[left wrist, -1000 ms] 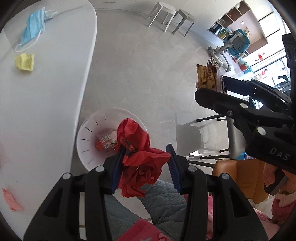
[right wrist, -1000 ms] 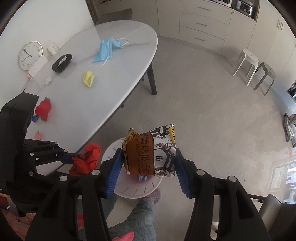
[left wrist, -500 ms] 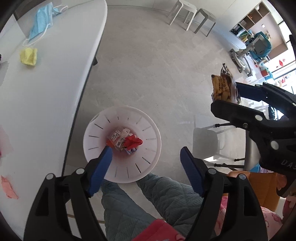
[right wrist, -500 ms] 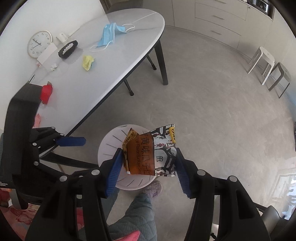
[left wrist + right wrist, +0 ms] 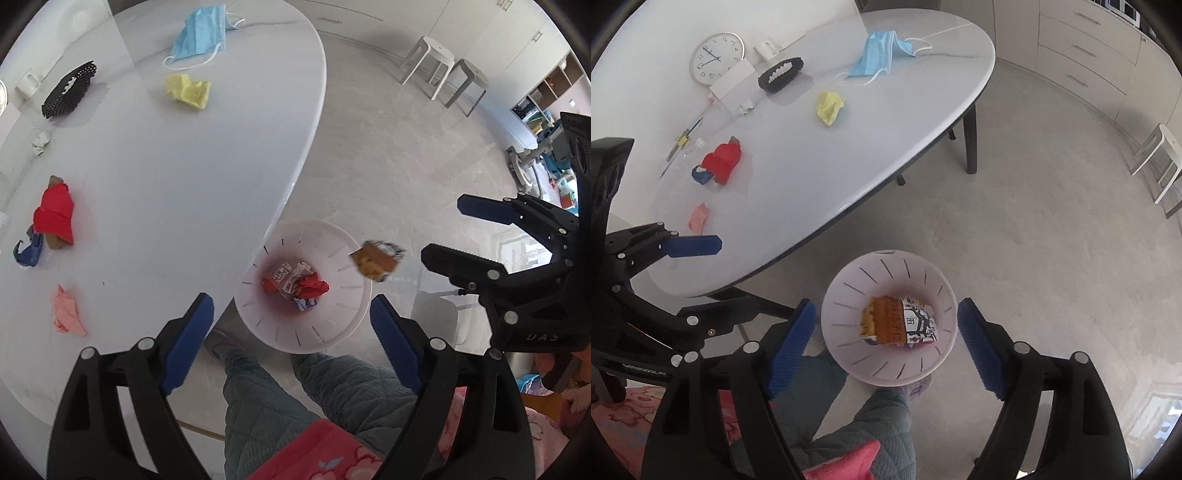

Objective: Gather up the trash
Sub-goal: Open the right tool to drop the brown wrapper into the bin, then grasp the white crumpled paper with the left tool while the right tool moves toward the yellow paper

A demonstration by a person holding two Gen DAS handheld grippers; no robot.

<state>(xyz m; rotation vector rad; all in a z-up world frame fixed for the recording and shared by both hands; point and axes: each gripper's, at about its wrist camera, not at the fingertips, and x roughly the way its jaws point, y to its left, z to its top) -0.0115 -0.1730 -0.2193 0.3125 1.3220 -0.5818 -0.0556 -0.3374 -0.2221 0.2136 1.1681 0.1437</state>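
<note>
My left gripper [image 5: 290, 302] hangs over the white bin [image 5: 332, 317], its jaws opening with nothing between them. Crumpled red paper [image 5: 312, 288] lies in the bin's bottom. My right gripper [image 5: 886, 306] is above the same bin [image 5: 842, 295], jaws opening and empty. The orange snack packet [image 5: 897, 323] is loose below them, falling into the bin; the left wrist view shows it in the air [image 5: 376, 260] by the rim. On the white table [image 5: 184, 184] lie a blue face mask [image 5: 199, 33], yellow paper [image 5: 188, 90], a red wrapper [image 5: 55, 214] and pink paper [image 5: 66, 312].
The bin stands on the floor at the table's edge, by the person's quilted trouser legs [image 5: 280, 398]. A black hair clip [image 5: 779, 75] and a clock [image 5: 716, 57] sit at the table's far side. Two stools [image 5: 439, 62] stand across the floor; a dark table leg [image 5: 969, 144] is nearby.
The left gripper opened and the red paper dropped into the bin. The right gripper then opened and let go of the snack packet, which is falling. The left view swung toward the table.
</note>
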